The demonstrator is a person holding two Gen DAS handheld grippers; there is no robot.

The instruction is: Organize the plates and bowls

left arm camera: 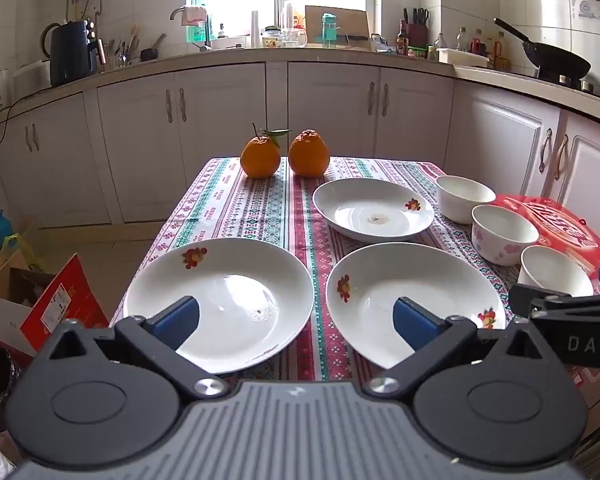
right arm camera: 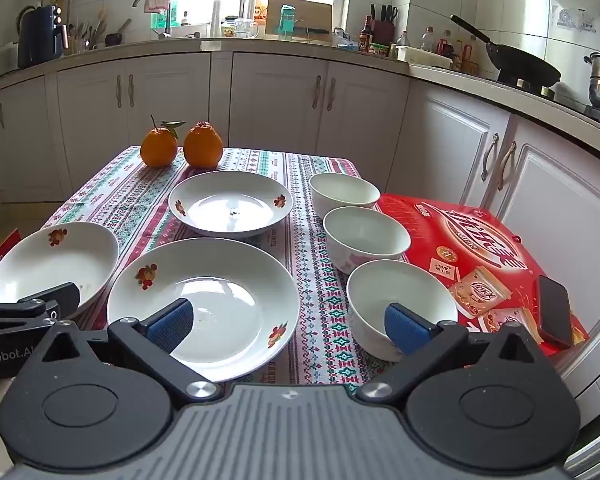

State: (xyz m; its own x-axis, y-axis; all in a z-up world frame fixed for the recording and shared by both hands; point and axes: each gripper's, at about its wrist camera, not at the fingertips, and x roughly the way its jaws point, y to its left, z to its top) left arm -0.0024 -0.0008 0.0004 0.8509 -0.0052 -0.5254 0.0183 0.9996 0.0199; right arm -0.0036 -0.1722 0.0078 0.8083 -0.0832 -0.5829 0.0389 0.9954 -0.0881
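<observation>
Three white flower-print plates lie on the patterned tablecloth (left arm camera: 240, 208): a near left plate (left arm camera: 228, 300), a near right plate (left arm camera: 412, 296) and a far plate (left arm camera: 374, 210). Three white bowls stand in a row along the right edge: far bowl (right arm camera: 344, 194), middle bowl (right arm camera: 366, 238), near bowl (right arm camera: 400, 300). My left gripper (left arm camera: 296, 314) hangs open above the gap between the two near plates, holding nothing. My right gripper (right arm camera: 288, 318) is open too, with one pad over the near right plate (right arm camera: 204, 304) and the other over the near bowl. Nothing is gripped.
Two oranges (left arm camera: 284, 154) sit at the table's far end. A red box (right arm camera: 472, 252) with a dark phone (right arm camera: 554, 312) on it lies right of the bowls. Cardboard boxes (left arm camera: 40, 300) stand on the floor at left. White kitchen cabinets (left arm camera: 332, 108) run behind.
</observation>
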